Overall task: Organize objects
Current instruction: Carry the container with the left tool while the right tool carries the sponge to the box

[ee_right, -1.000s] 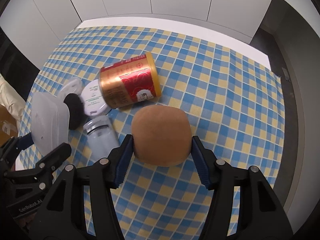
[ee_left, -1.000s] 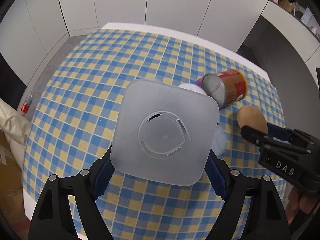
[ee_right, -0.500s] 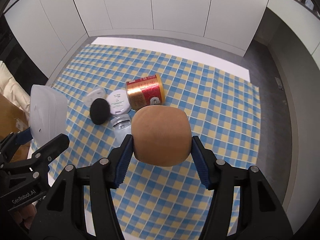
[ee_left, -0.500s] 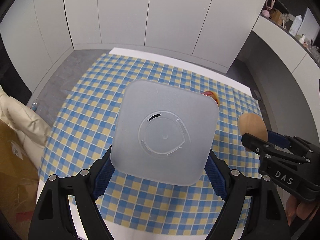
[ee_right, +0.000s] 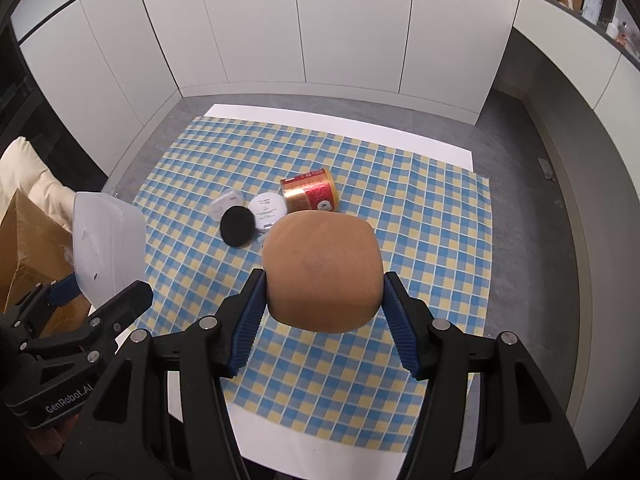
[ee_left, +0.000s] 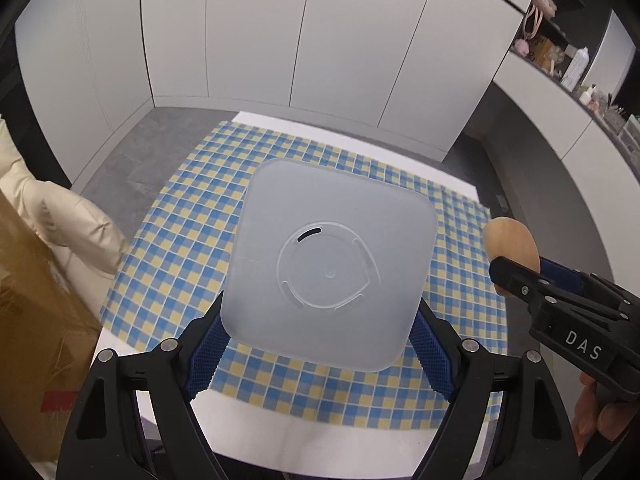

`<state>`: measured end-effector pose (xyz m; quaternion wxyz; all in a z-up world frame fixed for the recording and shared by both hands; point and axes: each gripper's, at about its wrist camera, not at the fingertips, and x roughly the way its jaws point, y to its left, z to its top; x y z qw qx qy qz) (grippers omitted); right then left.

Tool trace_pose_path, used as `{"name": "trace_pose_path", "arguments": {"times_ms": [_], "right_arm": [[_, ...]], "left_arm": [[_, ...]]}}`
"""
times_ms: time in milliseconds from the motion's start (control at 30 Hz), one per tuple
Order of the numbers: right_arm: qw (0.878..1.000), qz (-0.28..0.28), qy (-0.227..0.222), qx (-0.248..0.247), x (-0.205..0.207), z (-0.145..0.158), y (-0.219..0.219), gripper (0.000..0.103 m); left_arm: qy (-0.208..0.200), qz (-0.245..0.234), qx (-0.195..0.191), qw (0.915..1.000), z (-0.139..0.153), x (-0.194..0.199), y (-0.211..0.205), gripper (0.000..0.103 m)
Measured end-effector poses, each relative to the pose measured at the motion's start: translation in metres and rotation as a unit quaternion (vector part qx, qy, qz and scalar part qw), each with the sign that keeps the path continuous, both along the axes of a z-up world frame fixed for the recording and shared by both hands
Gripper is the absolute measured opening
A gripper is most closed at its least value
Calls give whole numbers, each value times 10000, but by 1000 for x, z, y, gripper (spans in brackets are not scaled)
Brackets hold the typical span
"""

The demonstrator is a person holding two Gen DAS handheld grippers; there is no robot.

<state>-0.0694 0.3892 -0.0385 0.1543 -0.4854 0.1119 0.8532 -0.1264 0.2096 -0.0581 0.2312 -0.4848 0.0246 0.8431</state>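
1. From my left camera, my left gripper (ee_left: 320, 344) is squeezing a frosted box (ee_left: 330, 266). The blue pads (ee_left: 206, 354) press on its two sides. I see the box's flat bottom, with a ring shape in the middle. The box is up in the air, over the middle of the checked cloth (ee_left: 176, 240).

2. At the right side of this view is my right gripper (ee_left: 520, 264). It holds a brown lid (ee_left: 512, 238) over the right edge of the cloth. A hand (ee_left: 600, 416) shows at the bottom right.

3. A cardboard box (ee_left: 32, 320) and a cream jacket (ee_left: 60, 216) are off the left edge of the table (ee_left: 304, 440).

4. From my right camera, my right gripper (ee_right: 322, 306) is clamped on the brown lid (ee_right: 322, 272). It is in the air over the middle of the cloth (ee_right: 432, 240).

5. On the cloth, toward the far edge, a red and gold can (ee_right: 310, 194) lies on its side. Beside it, toward the left edge, are a white round tin (ee_right: 267, 209), a black puff (ee_right: 237, 226) and a small clear lid (ee_right: 226, 202).

6. My left gripper (ee_right: 104, 292) is at the left, holding the frosted box (ee_right: 106, 250) over the cloth's left edge.
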Motion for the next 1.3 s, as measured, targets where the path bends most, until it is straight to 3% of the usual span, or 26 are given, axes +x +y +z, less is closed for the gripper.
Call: {"name": "trace_pose_path", "arguments": {"times_ms": [367, 500, 733, 1300], "right_arm": [[9996, -125, 242, -30, 18, 12, -9, 60], [9994, -186, 293, 19, 17, 15, -8, 60], [9988, -135, 424, 181, 12, 29, -12, 60], [9982, 119, 457, 369, 2, 32, -29, 60]], "left_arm": [[585, -144, -12, 9982, 26, 16, -6, 83], [434, -46, 85, 9990, 22, 11, -6, 83], [561, 2, -140, 9983, 20, 9, -10, 83], [511, 238, 56, 9984, 29, 0, -43, 83]]}}
